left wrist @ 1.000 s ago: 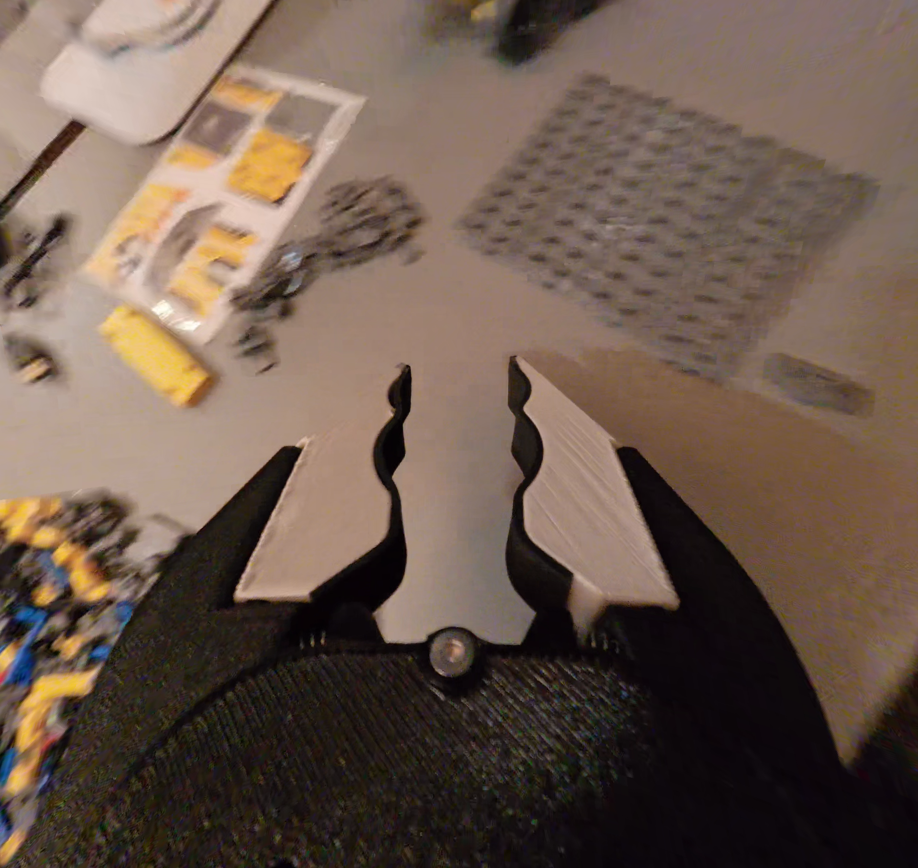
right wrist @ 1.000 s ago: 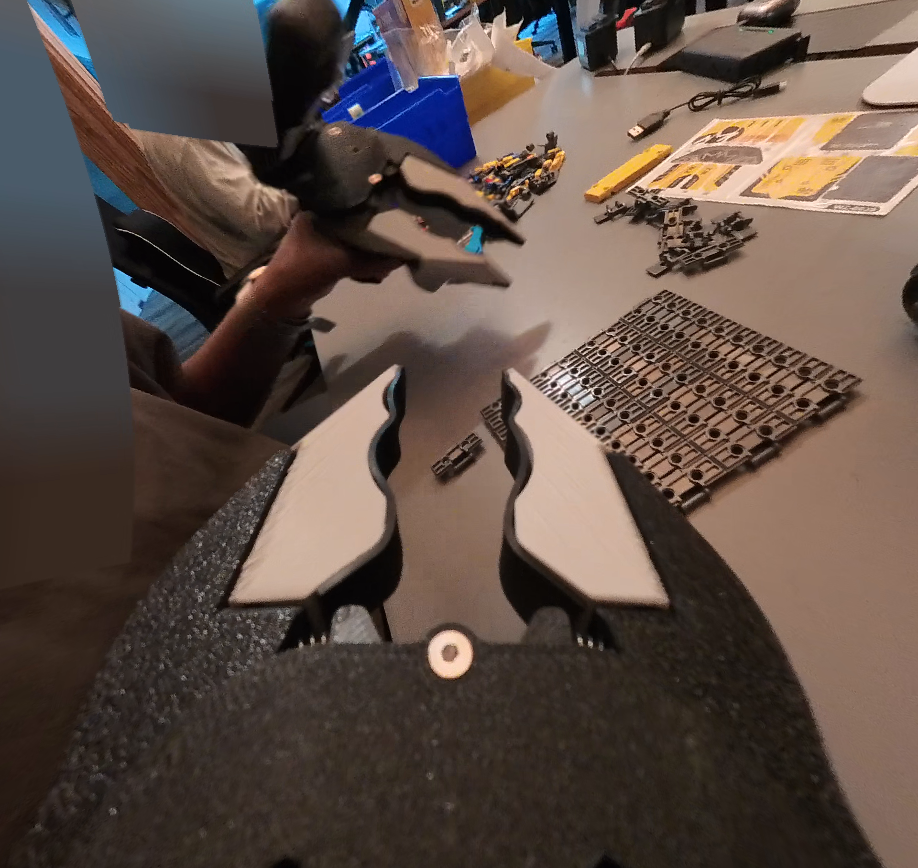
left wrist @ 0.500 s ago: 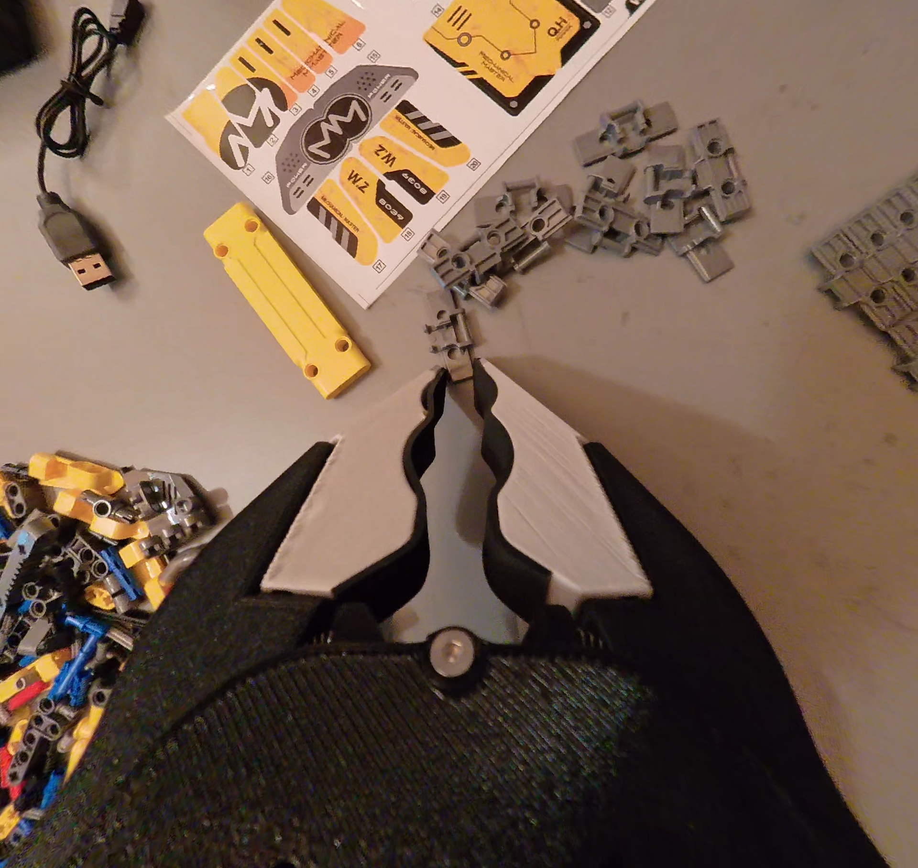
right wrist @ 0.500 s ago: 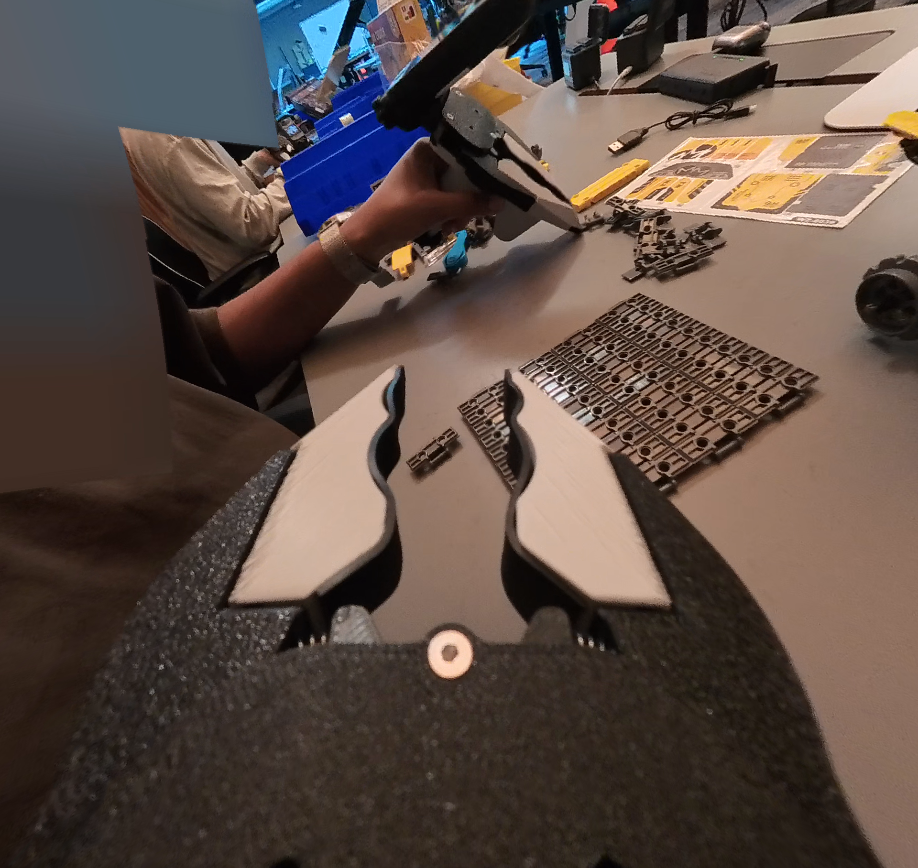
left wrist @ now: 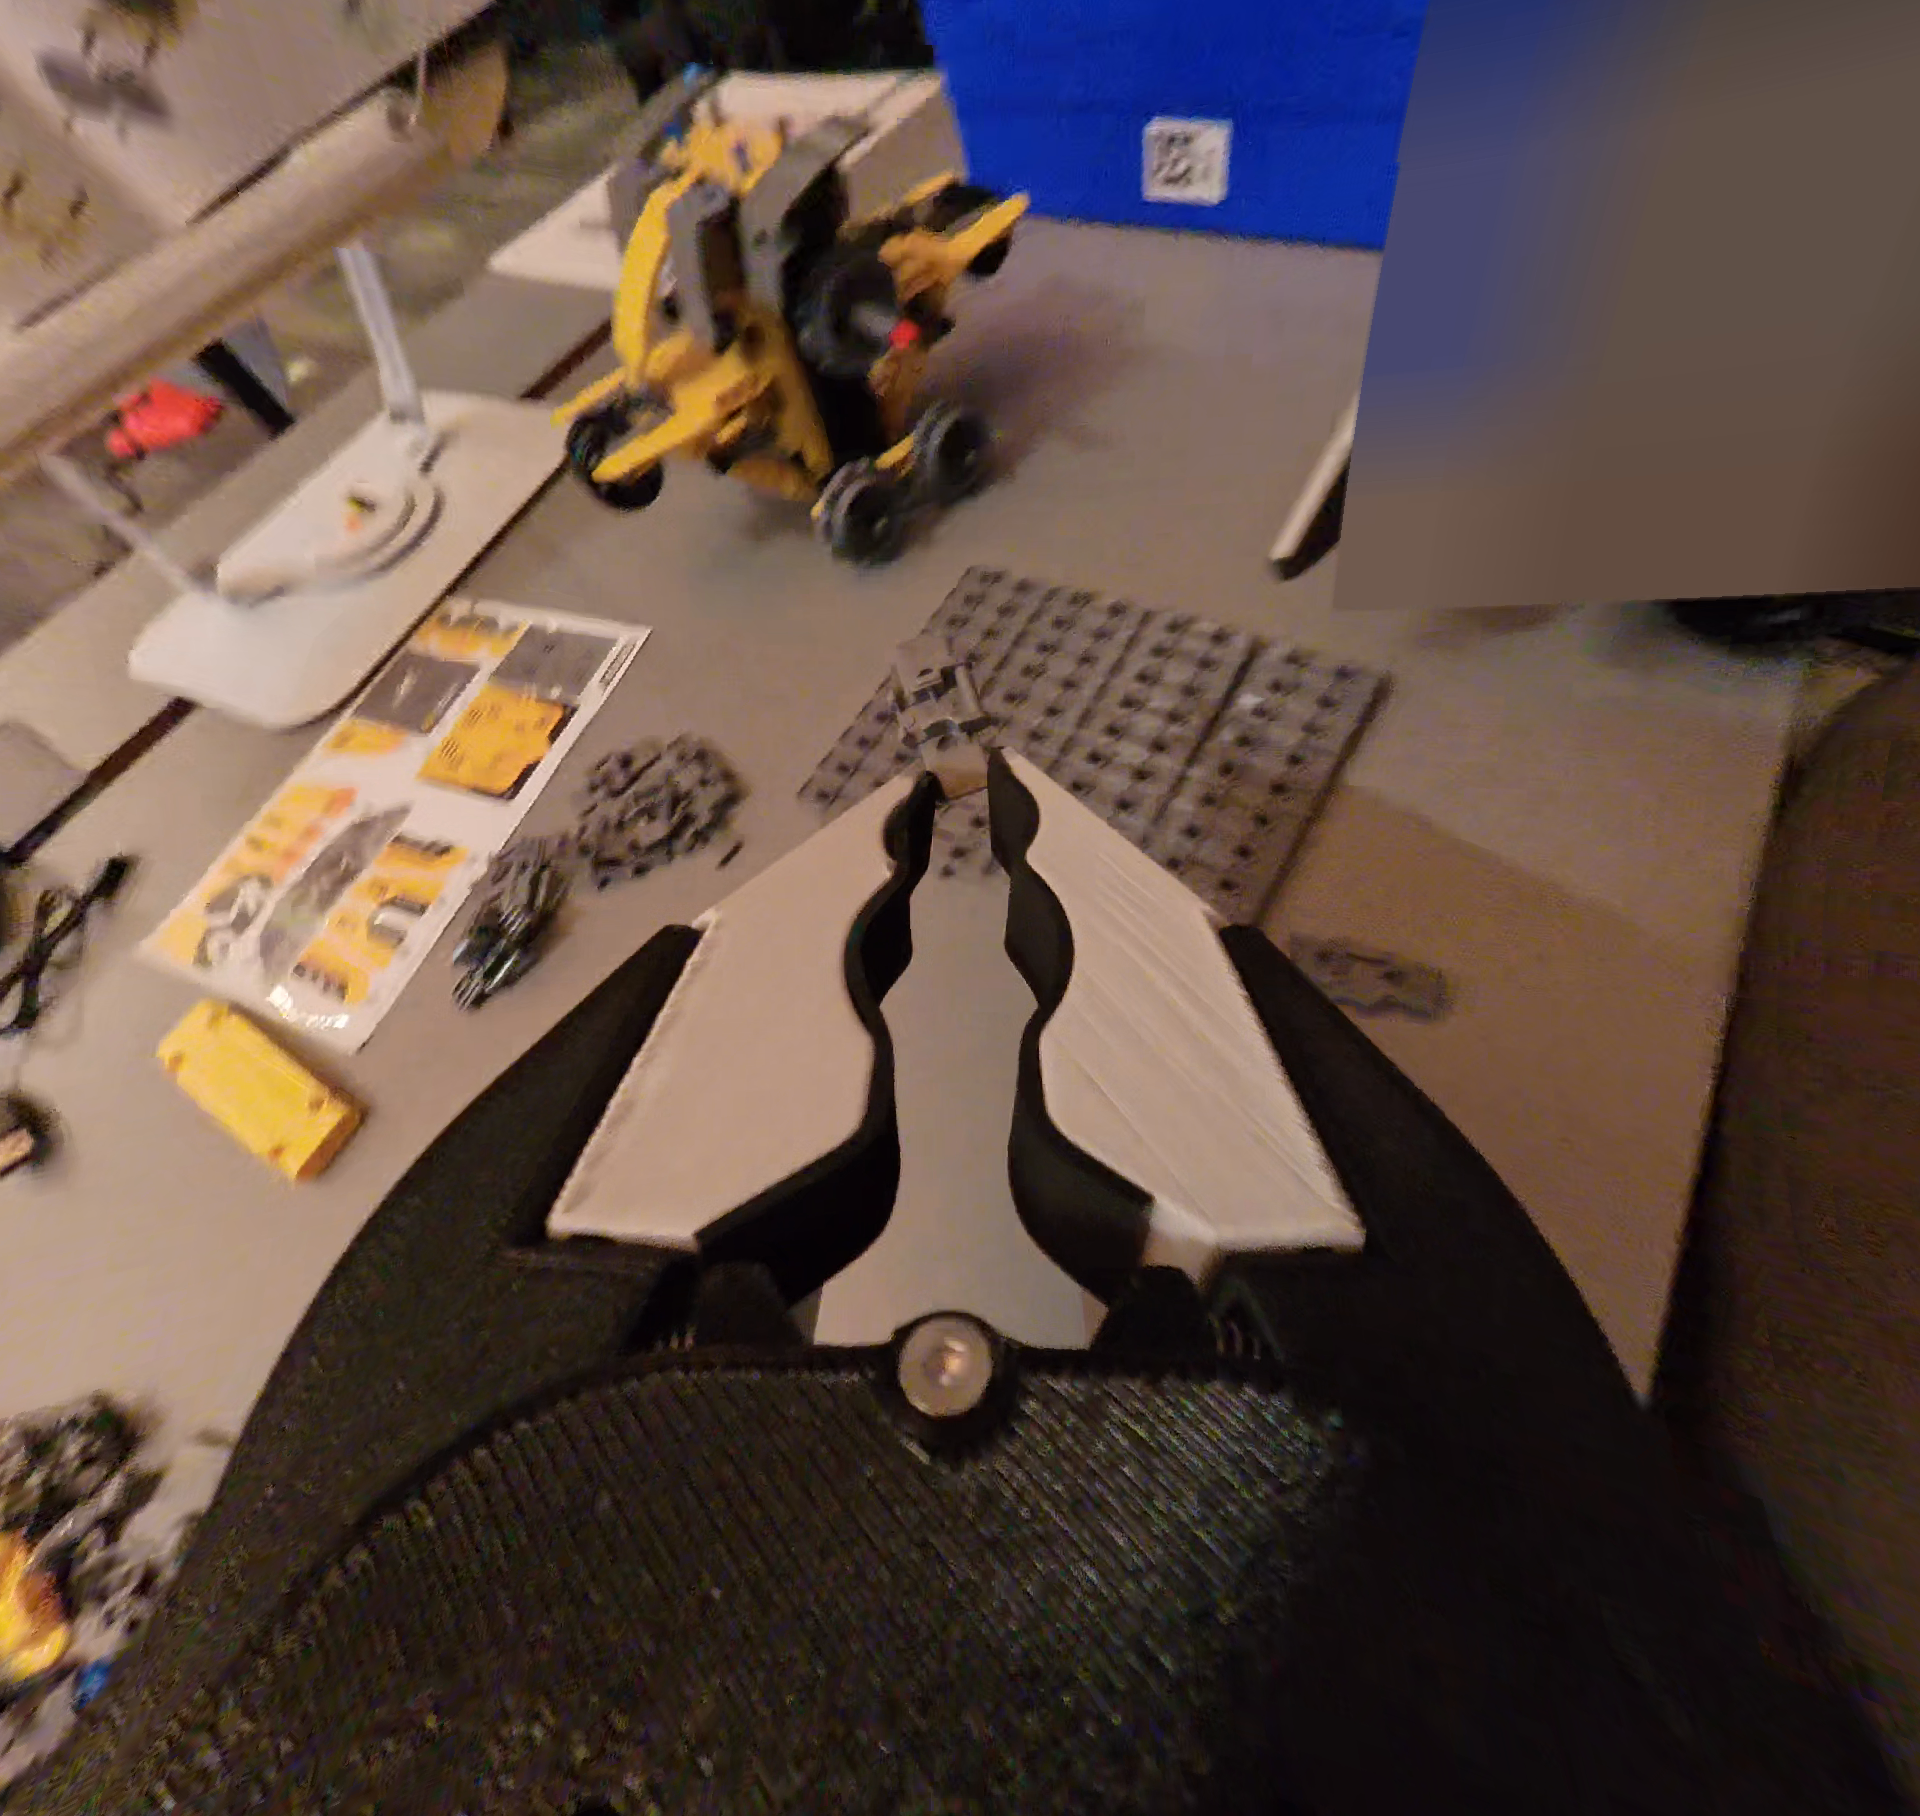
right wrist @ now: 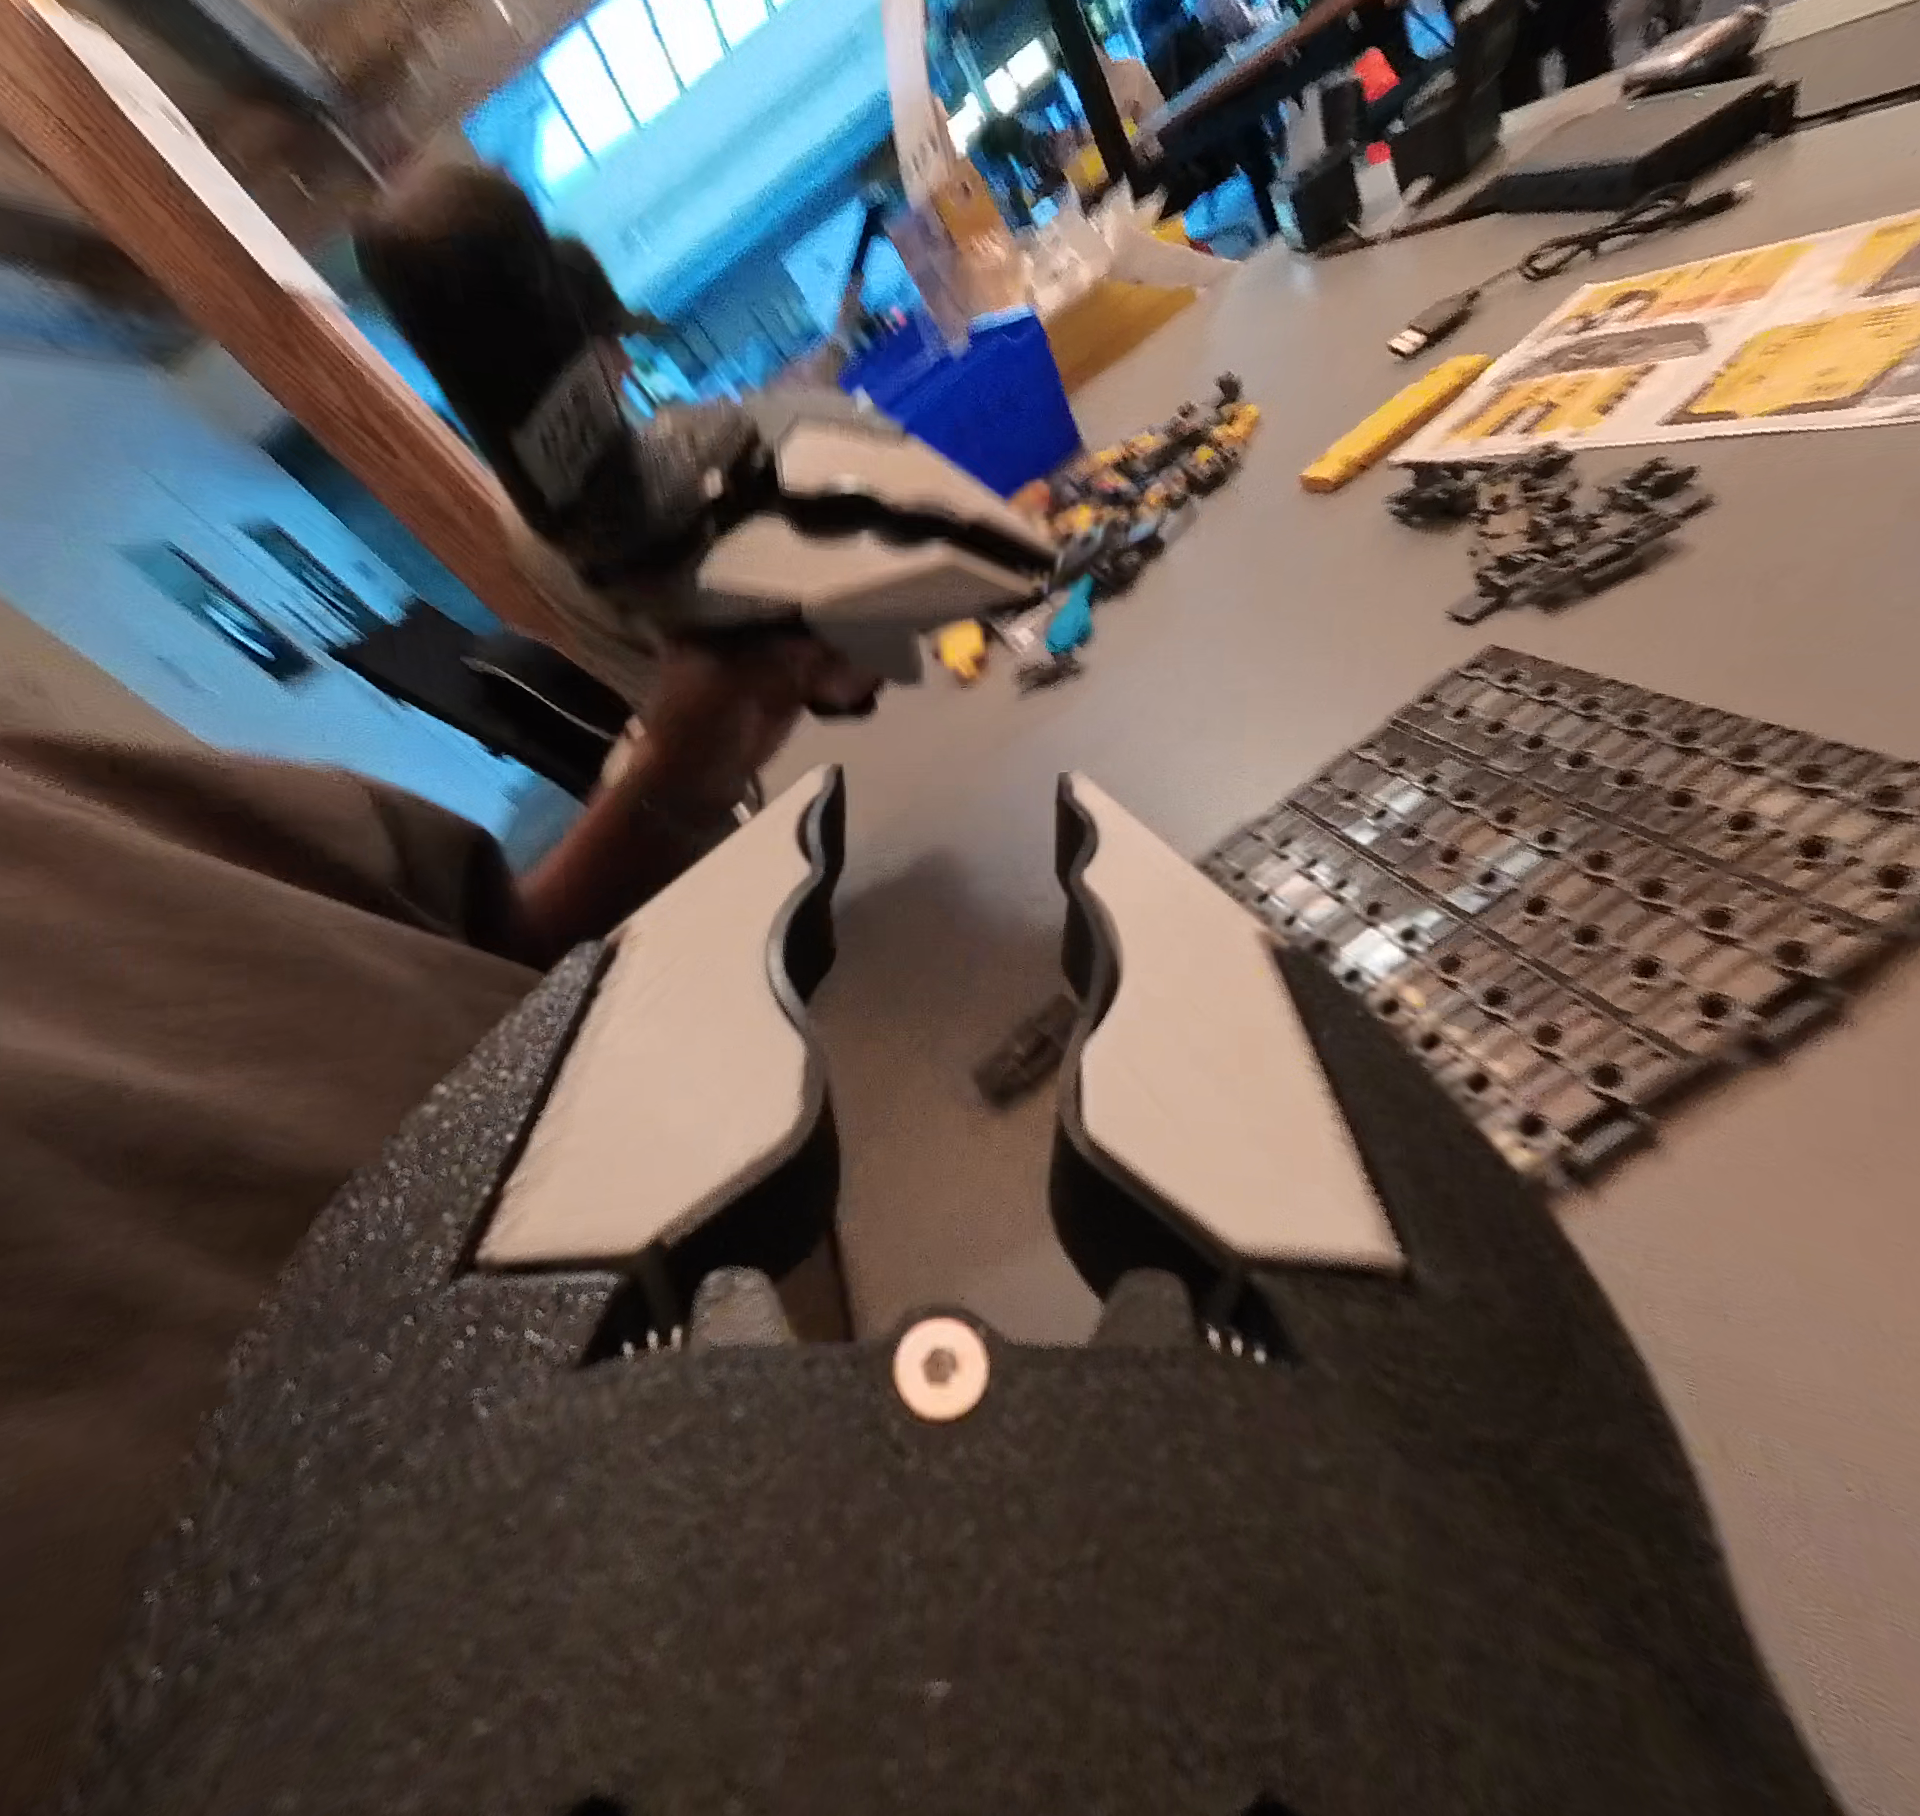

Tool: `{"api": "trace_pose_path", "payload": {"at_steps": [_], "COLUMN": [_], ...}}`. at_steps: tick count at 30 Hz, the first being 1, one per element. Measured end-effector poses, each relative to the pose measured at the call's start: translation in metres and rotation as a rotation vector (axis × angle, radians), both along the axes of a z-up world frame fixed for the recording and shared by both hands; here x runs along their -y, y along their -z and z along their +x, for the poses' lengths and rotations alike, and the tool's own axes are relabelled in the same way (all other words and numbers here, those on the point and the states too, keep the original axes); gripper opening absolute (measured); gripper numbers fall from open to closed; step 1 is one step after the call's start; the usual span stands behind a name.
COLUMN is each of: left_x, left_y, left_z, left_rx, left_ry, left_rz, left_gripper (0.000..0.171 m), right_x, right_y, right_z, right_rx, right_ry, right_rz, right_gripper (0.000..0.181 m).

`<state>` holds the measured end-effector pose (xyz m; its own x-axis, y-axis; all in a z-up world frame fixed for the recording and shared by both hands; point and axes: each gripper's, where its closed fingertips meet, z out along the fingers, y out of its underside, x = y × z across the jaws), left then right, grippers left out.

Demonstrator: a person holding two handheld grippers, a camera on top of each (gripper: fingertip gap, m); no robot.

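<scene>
- The left gripper (left wrist: 958, 781) is nearly closed, its tips pinching a small grey link piece (left wrist: 940, 717). The piece sticks out past the tips, its long axis running on from the fingers.
- In that view the held piece sits in front of the near-left edge of the grey track mat (left wrist: 1122, 738); blur hides whether it touches the mat or is held above it.
- The right gripper (right wrist: 948, 800) is spread open and empty, low over the table (right wrist: 1299, 686). A loose dark link (right wrist: 1023, 1049) lies flat between its fingers, close against the right one, long axis slanting up to the right.
- The mat lies just right of the right gripper, so that gripper is the nearer to its close corner; the left gripper (right wrist: 1039, 561) shows farther off, raised.
- The mat is a flat sheet of joined hard plastic links, ribbed and full of round holes, glossy in places.
- A pile of dark links (left wrist: 655, 810) and a sticker sheet (left wrist: 395, 810) lie to the left; a yellow bar (left wrist: 260, 1101) sits nearer.
- A yellow and grey wheeled model (left wrist: 790, 364) stands beyond the mat, before a blue bin (left wrist: 1174, 73).
</scene>
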<state>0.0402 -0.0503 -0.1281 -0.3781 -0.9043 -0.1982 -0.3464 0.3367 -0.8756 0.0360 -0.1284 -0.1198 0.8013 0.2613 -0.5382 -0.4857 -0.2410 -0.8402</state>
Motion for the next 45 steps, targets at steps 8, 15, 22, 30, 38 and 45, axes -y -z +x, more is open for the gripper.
{"api": "trace_pose_path", "payload": {"at_steps": [8,15,22,30,38,45], "left_x": [0.071,0.080,0.082,0.078,0.080,0.082], "left_y": [-0.027,-0.009,-0.008,0.022,0.076,0.089], "left_z": [-0.019,-0.013,-0.015,-0.026,-0.049,-0.048], "left_rx": [0.127,0.151,0.154,-0.028,-0.270,-0.312], "left_ry": [0.281,0.275,0.281,0.273,0.279,0.283], "left_rz": [-0.255,-0.040,-0.052,-0.072,-0.036,-0.016], "left_gripper": [0.007,0.008,0.008,0.051,0.055,0.054], "right_x": [-0.004,0.003,0.003,0.011,0.031,0.032], "right_y": [-0.003,-0.015,-0.007,0.014,0.074,0.095], "right_z": [0.005,-0.004,-0.003,-0.005,-0.026,-0.011], "right_rx": [-0.071,-0.245,-0.236,0.037,1.084,1.635], "right_ry": [0.023,-0.082,-0.098,-0.079,-0.239,-0.248], "right_rz": [0.039,0.069,0.030,-0.067,-0.190,-0.152], "right_gripper": [0.040,0.037,0.010,0.007,0.008,0.008]}}
